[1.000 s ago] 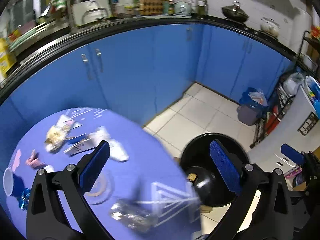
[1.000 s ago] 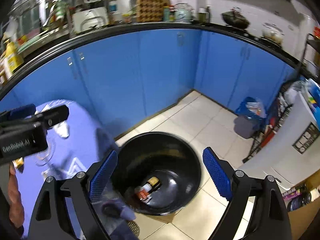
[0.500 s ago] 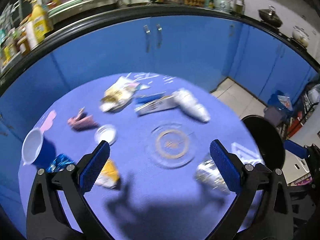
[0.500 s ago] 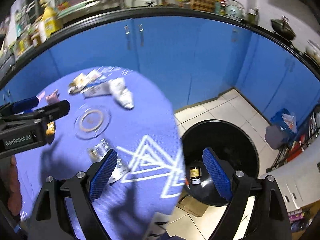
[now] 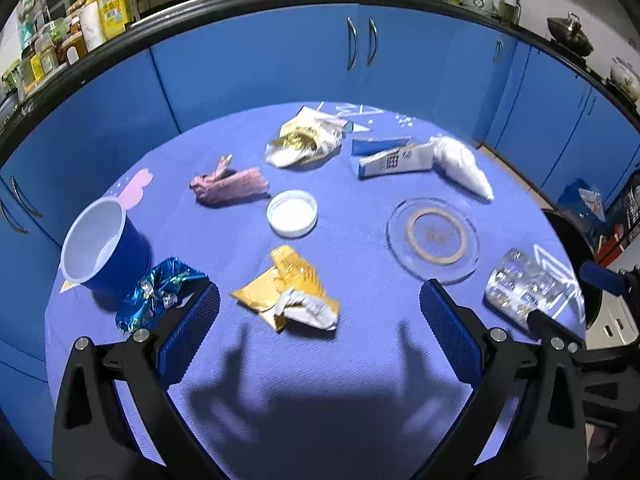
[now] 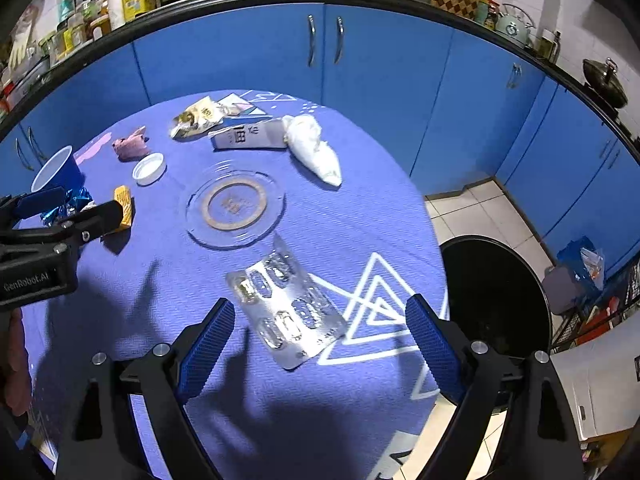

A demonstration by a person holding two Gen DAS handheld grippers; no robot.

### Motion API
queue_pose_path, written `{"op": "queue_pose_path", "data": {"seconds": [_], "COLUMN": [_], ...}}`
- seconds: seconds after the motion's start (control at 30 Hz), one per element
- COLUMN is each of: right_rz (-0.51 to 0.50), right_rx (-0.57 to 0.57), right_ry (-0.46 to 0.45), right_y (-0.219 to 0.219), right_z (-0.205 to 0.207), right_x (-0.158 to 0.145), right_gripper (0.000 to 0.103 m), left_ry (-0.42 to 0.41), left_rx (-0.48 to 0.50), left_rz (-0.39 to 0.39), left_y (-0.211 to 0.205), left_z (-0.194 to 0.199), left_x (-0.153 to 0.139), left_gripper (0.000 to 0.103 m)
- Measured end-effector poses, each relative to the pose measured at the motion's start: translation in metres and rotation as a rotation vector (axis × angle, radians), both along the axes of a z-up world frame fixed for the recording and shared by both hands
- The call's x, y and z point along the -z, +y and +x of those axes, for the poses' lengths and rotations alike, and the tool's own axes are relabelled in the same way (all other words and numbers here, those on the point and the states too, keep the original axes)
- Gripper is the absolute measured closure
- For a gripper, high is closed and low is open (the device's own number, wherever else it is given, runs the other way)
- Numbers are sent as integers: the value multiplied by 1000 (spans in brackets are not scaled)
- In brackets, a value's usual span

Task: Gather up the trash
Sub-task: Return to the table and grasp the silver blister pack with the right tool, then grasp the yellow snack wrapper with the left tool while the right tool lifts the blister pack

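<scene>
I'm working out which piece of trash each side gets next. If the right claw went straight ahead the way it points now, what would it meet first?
Most likely the silver blister pack: it lies flat on the blue tablecloth between the open pads of the right claw. Depth is uncertain, but nothing else shows in front of it.

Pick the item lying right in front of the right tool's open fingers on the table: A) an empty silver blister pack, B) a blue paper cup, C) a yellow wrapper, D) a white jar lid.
A: in the right wrist view, the silver blister pack lies flat on the blue tablecloth, just ahead of the open right tool.
</scene>
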State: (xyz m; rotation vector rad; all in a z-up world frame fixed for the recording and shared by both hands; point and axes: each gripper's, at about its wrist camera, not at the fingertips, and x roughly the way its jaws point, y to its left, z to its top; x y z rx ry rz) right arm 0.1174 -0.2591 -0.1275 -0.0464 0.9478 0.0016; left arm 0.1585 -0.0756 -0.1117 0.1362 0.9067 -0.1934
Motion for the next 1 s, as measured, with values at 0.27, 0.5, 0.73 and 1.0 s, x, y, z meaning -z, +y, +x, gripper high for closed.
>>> {"op": "queue_pose_path", "data": {"seconds": [0.27,0.5,0.73,1.0], "right_rz": [-4,-12,62,28], "right_rx": [-36,-60,-98,-135], "right_ry": [35,58,45,12], "right_y": [9,13,10,16], "right_z": [7,15,13,0], "right_x": [13,25,23,10], "right_gripper": [18,18,46,69], "left_ry": [32,88,94,73], "left_rx": [25,6,-1,12], "left_rz": [26,16,1,-14], "left_y": [4,12,24,22], "left_z": [4,19,21,14], "left_x": [19,37,43,31], "left_gripper": [4,4,21,50]}}
